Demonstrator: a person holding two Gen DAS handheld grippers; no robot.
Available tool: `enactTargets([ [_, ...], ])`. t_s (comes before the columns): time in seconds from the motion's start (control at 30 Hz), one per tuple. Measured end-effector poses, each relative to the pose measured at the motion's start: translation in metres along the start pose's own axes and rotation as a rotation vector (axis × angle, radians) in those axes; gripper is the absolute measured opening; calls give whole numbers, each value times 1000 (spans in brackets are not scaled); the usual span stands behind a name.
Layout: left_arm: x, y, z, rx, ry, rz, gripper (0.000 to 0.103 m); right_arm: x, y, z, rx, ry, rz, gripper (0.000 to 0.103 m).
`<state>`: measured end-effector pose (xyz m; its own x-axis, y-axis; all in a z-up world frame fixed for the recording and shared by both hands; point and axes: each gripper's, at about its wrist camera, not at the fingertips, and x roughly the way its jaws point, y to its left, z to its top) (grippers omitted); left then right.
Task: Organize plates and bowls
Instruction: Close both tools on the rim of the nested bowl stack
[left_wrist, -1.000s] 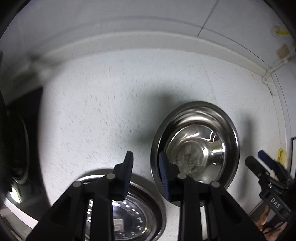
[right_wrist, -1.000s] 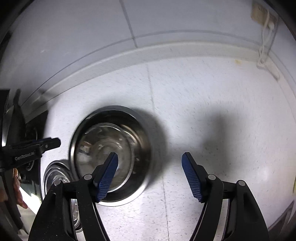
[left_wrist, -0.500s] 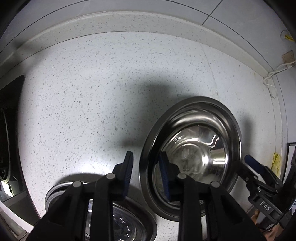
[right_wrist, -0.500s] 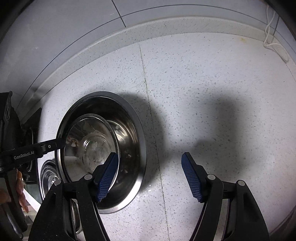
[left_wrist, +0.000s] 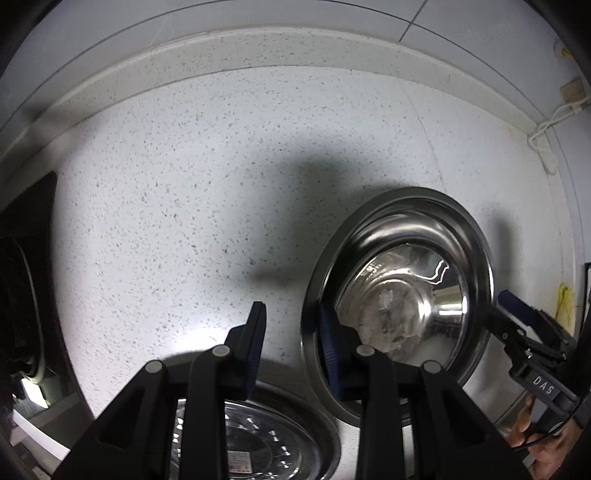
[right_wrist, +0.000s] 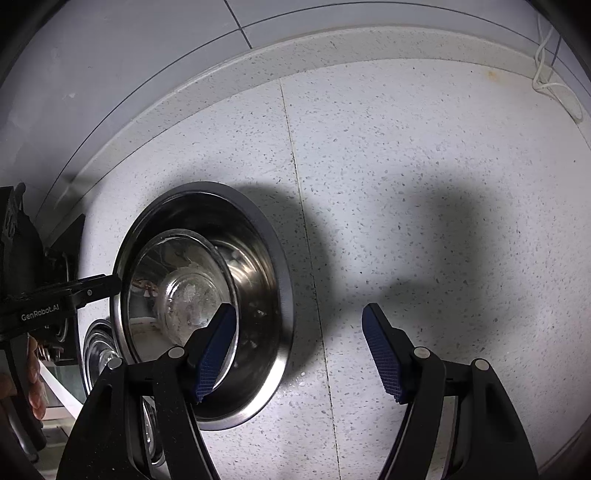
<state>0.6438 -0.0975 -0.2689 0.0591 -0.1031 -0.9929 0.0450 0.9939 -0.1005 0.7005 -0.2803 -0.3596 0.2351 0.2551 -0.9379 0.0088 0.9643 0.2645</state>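
A large steel bowl (left_wrist: 476, 258) stands on the speckled counter with a smaller steel bowl (left_wrist: 406, 295) nested inside; both show in the right wrist view, the large one (right_wrist: 273, 258) and the small one (right_wrist: 184, 288). My left gripper (left_wrist: 290, 332) is partly open, its right finger inside the large bowl's left rim, its left finger outside; contact with the rim is unclear. My right gripper (right_wrist: 299, 350) is open and empty; its left fingertip hangs over the bowls. A steel plate (left_wrist: 258, 443) lies under my left gripper.
The white speckled counter (left_wrist: 184, 184) ends at a raised back edge and tiled wall. A dark stove edge (left_wrist: 26, 258) is at the left. A white cable (right_wrist: 554, 85) lies at the back right corner.
The view has shifted: the nested bowls now sit further right and lower in the left wrist view. My left gripper's jaws have widened slightly around the large bowl's rim. The right gripper stays open.
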Motion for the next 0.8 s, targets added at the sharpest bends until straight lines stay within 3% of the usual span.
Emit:
enactTargets([
  [0.1,1,-4,1,22,9,18,29,1,-3,-1,2,4,-5,63],
  [0.17,7,-4,3,32,16,35,29,4,-4,-1,1,8,-18,54],
  [0.23,14,-8,3,37,24,31,24,7,-4,-2,11,13,2,39],
  [0.3,22,-9,3,23,38,-12,12,10,1,-4,14,19,34,27],
  [0.37,26,-9,0,13,32,-14,12,12,9,-4,-3,24,49,11],
  [0.43,25,-9,-1,12,28,-6,12,12,16,-6,-19,11,2,10],
  [0.8,13,5,-16,-15,-4,-23,12,-8,28,-16,-51,-9,-17,10],
])
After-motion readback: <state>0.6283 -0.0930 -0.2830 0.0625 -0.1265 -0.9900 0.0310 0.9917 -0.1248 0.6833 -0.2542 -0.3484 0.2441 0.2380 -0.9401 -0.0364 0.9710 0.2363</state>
